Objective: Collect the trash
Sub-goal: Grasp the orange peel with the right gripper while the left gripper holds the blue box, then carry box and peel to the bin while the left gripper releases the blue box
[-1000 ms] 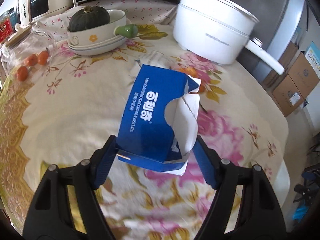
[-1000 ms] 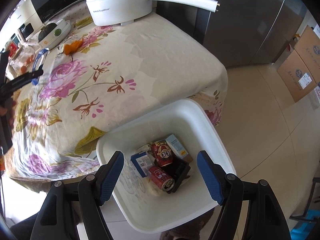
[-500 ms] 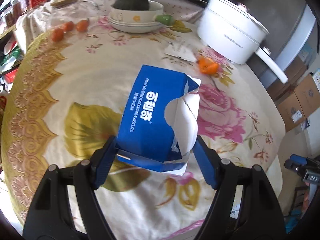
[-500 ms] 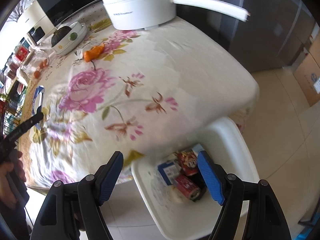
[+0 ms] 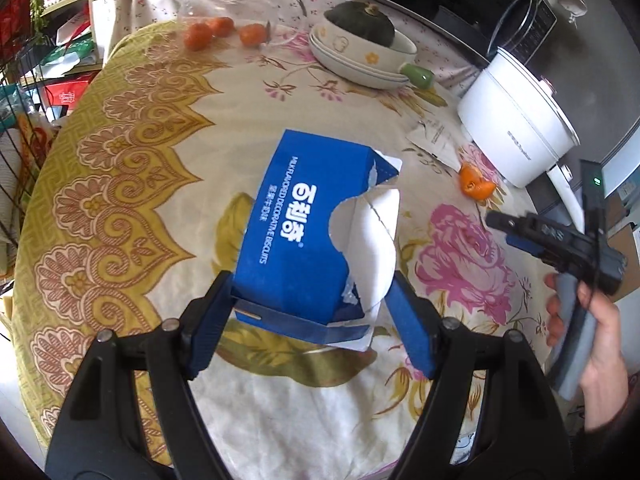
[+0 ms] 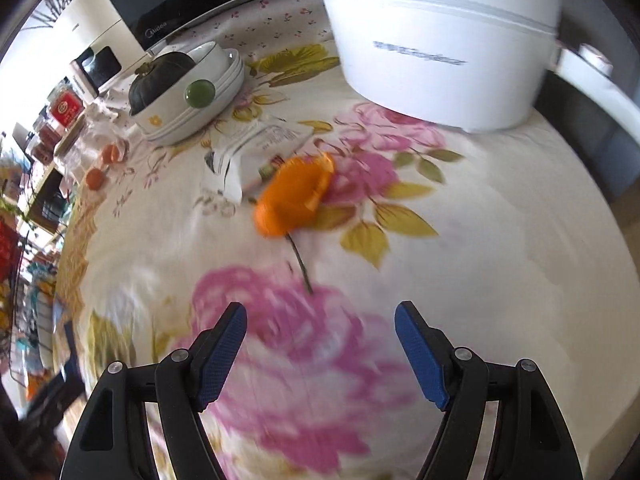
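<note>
My left gripper (image 5: 312, 284) is shut on a torn blue biscuit box (image 5: 308, 232), its pads pressing the box's two sides, and holds it above the floral tablecloth (image 5: 120, 200). An orange peel (image 5: 474, 186) lies near the white pot, with a crumpled white wrapper (image 5: 434, 142) just beyond it. In the right wrist view my right gripper (image 6: 320, 308) hangs open and empty over a pink flower print. The orange peel (image 6: 296, 196) and the wrapper (image 6: 260, 148) lie ahead of its fingers. A hand (image 5: 592, 344) carries the right gripper (image 5: 552, 240) at the table's right edge.
A large white pot (image 6: 440, 40) with a long handle stands at the back right. Stacked bowls holding a dark squash (image 5: 360, 52) sit at the back, and small tangerines (image 5: 224, 32) lie by a glass jar. A microwave stands behind, and crowded shelves border the left.
The right gripper left the white bin of trash beside the table and swept over the tabletop towards the orange peel. The left gripper carried the box sideways across the table and rolled.
</note>
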`<state>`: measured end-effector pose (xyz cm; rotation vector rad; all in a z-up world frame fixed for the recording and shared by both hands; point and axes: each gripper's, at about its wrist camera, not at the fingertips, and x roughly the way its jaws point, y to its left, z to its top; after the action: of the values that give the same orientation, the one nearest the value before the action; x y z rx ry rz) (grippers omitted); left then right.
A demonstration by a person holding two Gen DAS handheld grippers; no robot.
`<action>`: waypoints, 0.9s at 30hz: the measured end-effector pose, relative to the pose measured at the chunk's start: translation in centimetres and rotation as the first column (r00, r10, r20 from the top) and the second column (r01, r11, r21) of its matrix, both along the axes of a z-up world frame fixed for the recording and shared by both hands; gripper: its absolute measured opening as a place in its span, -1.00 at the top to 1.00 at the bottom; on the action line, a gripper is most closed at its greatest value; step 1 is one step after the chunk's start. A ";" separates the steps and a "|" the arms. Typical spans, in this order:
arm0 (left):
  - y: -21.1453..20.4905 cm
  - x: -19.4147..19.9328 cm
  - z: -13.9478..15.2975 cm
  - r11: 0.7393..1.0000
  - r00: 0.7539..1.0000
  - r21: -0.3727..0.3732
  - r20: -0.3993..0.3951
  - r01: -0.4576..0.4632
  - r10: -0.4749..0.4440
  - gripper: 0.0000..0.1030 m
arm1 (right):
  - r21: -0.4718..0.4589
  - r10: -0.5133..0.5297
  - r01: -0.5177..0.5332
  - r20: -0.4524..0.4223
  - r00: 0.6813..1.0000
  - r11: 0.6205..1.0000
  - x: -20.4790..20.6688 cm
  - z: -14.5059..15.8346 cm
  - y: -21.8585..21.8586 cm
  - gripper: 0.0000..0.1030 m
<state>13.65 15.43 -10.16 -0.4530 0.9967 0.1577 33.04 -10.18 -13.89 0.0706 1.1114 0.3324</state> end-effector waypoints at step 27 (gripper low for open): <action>-9.1 -1.6 2.8 0.966 0.965 0.040 0.037 0.257 -0.259 -0.49 | -0.034 0.023 -0.020 0.105 0.994 0.999 -13.0 6.6 -8.2 0.39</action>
<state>12.07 6.34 -7.39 -0.2894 1.0003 -0.0685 20.08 -18.35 -7.29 0.0118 1.0135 0.3333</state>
